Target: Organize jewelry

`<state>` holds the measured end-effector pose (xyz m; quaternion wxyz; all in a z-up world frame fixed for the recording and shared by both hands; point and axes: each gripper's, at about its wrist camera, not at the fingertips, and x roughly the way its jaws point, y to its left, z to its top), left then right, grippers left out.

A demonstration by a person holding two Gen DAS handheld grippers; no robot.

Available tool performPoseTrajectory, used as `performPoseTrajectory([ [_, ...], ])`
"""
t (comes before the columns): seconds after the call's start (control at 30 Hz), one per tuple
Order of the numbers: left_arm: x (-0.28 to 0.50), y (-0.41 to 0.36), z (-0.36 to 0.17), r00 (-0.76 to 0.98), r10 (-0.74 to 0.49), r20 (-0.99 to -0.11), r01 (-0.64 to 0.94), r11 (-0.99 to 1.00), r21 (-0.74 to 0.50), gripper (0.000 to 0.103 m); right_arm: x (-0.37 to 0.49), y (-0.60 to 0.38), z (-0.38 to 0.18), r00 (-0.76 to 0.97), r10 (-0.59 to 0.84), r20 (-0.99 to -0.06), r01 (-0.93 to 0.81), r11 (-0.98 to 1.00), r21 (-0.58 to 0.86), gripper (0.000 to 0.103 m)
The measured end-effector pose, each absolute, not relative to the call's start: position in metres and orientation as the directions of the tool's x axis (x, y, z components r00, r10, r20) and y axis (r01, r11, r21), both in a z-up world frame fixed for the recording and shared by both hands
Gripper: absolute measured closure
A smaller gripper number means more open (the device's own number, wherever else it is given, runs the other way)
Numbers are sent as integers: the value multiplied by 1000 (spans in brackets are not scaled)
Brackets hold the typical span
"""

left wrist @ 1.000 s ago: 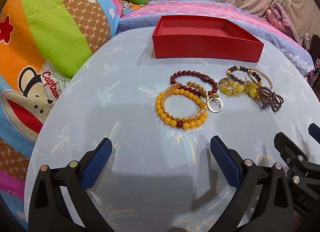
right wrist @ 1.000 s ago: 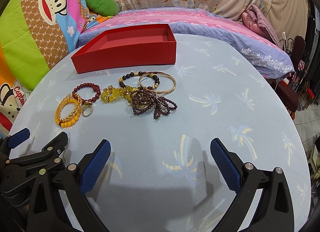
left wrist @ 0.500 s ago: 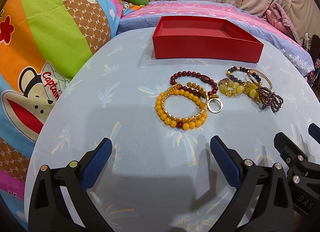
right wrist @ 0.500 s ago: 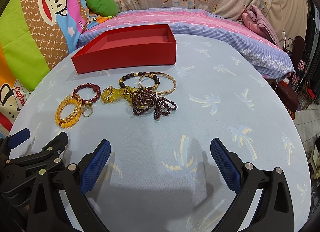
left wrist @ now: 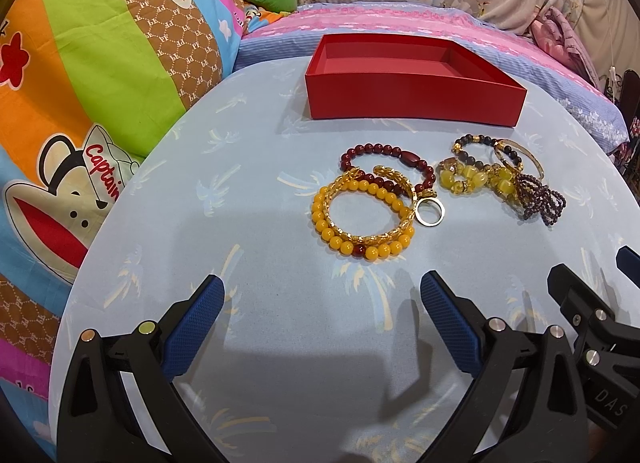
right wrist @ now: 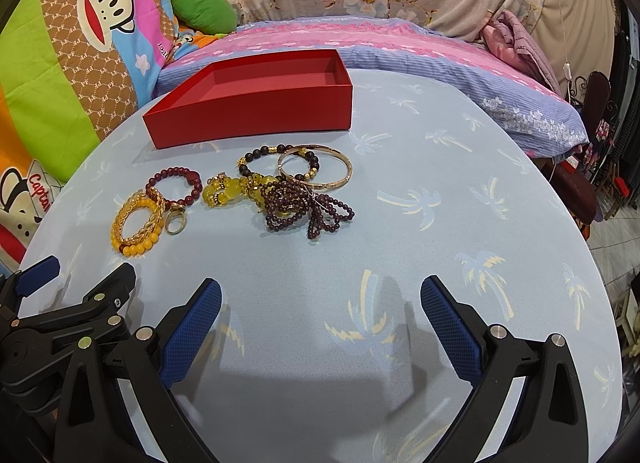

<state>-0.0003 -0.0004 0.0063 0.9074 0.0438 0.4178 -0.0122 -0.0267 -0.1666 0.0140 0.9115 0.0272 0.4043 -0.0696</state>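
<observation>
Both claws [left wrist: 320, 303] [right wrist: 320, 305] unmoved, wide apart.

left wrist cam: low over near edge of the table [left wrist: 248, 167], facing its far edge, red box [left wrist: 412, 101] ahead | right wrist cam: same height, just to the right, angled slightly left, table's right edge in view | shared: red box [right wrist: 256, 111], bracelets [left wrist: 362, 215] mid-table, near; each sees the other's gripper
</observation>
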Motion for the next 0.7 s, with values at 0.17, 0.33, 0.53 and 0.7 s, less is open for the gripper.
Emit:
performPoseTrajectory([
  [0.17, 0, 0, 7, 651, 15, -759, 58, 996, 69, 9, -27, -167, 14, 664, -105, -740, 149, 989, -6, 7],
  [0.33, 1, 3, 12, 656, 11, -755, 53, 997, 61, 9, -27, -168, 13, 665, -102, -740, 150, 989, -2, 7],
  [0.53, 1, 20, 14, 658, -2, -753, 22, 1000, 16, 9, -28, -172, 16, 670, -80, -738, 150, 988, 29, 7],
  [0.7, 3, 33, 11, 650, -10, -759, 32, 999, 15, 8, -27, -178, 17, 665, -58, -745, 149, 987, 57, 7],
])
